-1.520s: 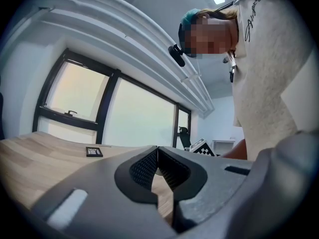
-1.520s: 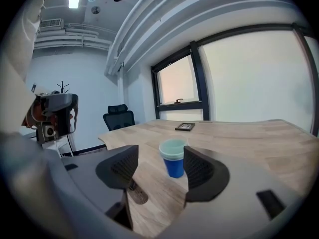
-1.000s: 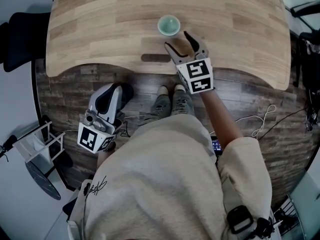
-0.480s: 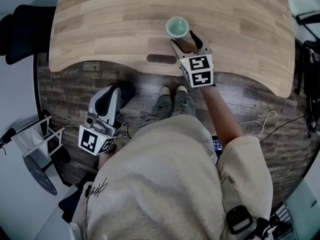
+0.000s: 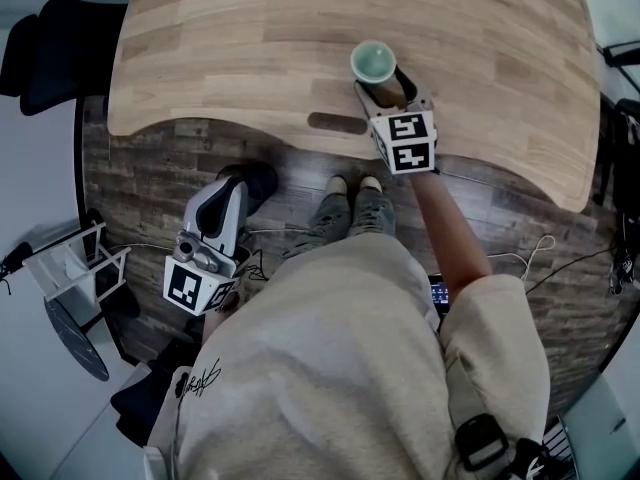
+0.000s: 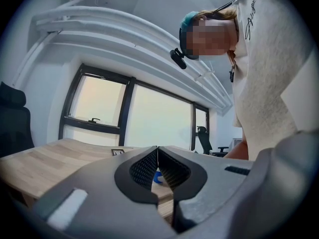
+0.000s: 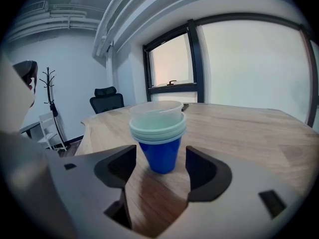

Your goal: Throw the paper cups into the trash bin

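A stack of blue paper cups (image 7: 158, 133) with pale green rims stands upright on the wooden desk (image 5: 250, 48) near its front edge. From above, the same cup stack (image 5: 373, 61) shows its pale inside. My right gripper (image 5: 383, 83) is open, one finger on each side of the stack's base, with gaps on both sides in the right gripper view (image 7: 159, 169). My left gripper (image 5: 232, 190) hangs low over the floor by the person's left leg. Its jaws meet, shut on nothing, in the left gripper view (image 6: 158, 166).
A black office chair (image 5: 55, 53) stands left of the desk, and a white rack (image 5: 75, 268) sits on the floor at far left. Cables (image 5: 520, 258) lie on the wood floor to the right. The person's shoes (image 5: 355, 188) are under the desk edge.
My right gripper has moved forward across the desk edge until its open fingers flank the cup stack. The left gripper has stayed low and shut.
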Demonstrator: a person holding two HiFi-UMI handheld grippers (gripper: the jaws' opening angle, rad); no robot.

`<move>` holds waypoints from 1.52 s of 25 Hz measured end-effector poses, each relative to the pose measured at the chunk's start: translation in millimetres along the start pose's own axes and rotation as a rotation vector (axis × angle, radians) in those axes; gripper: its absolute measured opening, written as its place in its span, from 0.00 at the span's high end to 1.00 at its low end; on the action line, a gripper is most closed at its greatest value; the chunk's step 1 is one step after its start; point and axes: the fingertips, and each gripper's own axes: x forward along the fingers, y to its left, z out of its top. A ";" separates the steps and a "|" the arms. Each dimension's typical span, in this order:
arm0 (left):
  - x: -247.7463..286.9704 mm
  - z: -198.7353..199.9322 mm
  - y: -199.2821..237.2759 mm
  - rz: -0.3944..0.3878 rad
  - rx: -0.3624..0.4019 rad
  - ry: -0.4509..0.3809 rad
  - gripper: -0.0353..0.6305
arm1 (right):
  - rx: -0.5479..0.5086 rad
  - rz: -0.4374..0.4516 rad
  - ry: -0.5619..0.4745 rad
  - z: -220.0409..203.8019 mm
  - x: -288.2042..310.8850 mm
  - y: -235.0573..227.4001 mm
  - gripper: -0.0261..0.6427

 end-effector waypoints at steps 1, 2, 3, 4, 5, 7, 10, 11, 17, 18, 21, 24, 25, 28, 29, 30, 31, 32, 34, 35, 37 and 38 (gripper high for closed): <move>-0.4 0.1 0.3 0.005 0.000 -0.001 0.94 | 0.001 0.000 -0.001 0.7 0.9 -1.0 0.53; -0.2 -0.2 0.7 0.008 -0.002 -0.001 0.94 | 0.003 -0.001 -0.002 2.4 1.5 -2.2 0.53; 0.0 -0.6 1.2 0.010 -0.003 0.000 0.94 | 0.004 -0.001 -0.004 4.0 1.9 -3.1 0.53; -0.3 -1.2 1.6 0.010 -0.003 0.002 0.94 | 0.003 0.000 -0.005 4.9 2.5 -3.1 0.53; -1.1 -1.5 2.0 0.012 -0.003 0.004 0.94 | 0.001 0.002 -0.003 4.8 3.2 -2.2 0.53; -3.3 -1.4 2.9 0.021 -0.001 0.004 0.94 | -0.007 0.008 0.004 4.1 5.2 0.1 0.53; -6.1 -0.1 6.2 0.040 0.002 0.000 0.94 | 0.004 0.017 0.000 6.7 8.6 0.5 0.54; -7.1 0.5 7.7 0.049 0.003 -0.001 0.94 | 0.010 0.020 -0.002 7.9 9.8 0.2 0.54; -13.8 1.3 10.9 0.088 0.001 -0.004 0.94 | -0.004 0.034 0.007 9.2 13.5 -0.3 0.54; -14.8 1.7 11.1 0.092 0.002 -0.005 0.94 | -0.003 0.035 0.007 9.5 14.0 -0.5 0.54; -15.4 3.2 11.1 0.096 0.003 -0.011 0.94 | 0.003 0.026 0.004 9.8 14.7 -3.1 0.54; -14.1 4.0 9.5 0.091 0.004 -0.013 0.94 | -0.015 0.026 -0.004 9.6 15.1 -2.8 0.54; -13.7 4.2 8.9 0.089 0.005 -0.012 0.94 | -0.022 0.027 -0.006 9.5 15.1 -2.4 0.54; -12.7 5.1 7.8 0.082 0.007 -0.012 0.94 | -0.031 0.032 -0.015 10.6 14.9 -0.6 0.54; -12.5 5.4 7.6 0.082 0.008 -0.012 0.94 | -0.035 0.034 -0.017 10.8 14.7 0.0 0.54; -12.3 5.9 7.5 0.082 0.009 -0.013 0.94 | -0.040 0.034 -0.019 10.8 14.3 0.6 0.54; -12.1 6.5 7.5 0.081 0.010 -0.015 0.94 | -0.047 0.034 -0.022 10.5 13.8 1.2 0.54; -11.7 7.1 7.6 0.080 0.012 -0.016 0.94 | -0.055 0.034 -0.025 10.4 13.3 1.8 0.54; -11.9 8.2 8.9 0.081 0.016 -0.016 0.94 | -0.067 0.034 -0.032 11.0 12.6 3.1 0.54; -12.6 8.6 10.0 0.084 0.017 -0.017 0.94 | -0.067 0.034 -0.034 11.2 12.2 3.4 0.54; -14.9 9.7 12.4 0.091 0.017 -0.020 0.94 | -0.057 0.027 -0.036 10.9 11.0 2.5 0.54; -16.0 10.4 13.5 0.095 0.018 -0.023 0.94 | -0.053 0.022 -0.037 11.0 10.3 1.5 0.54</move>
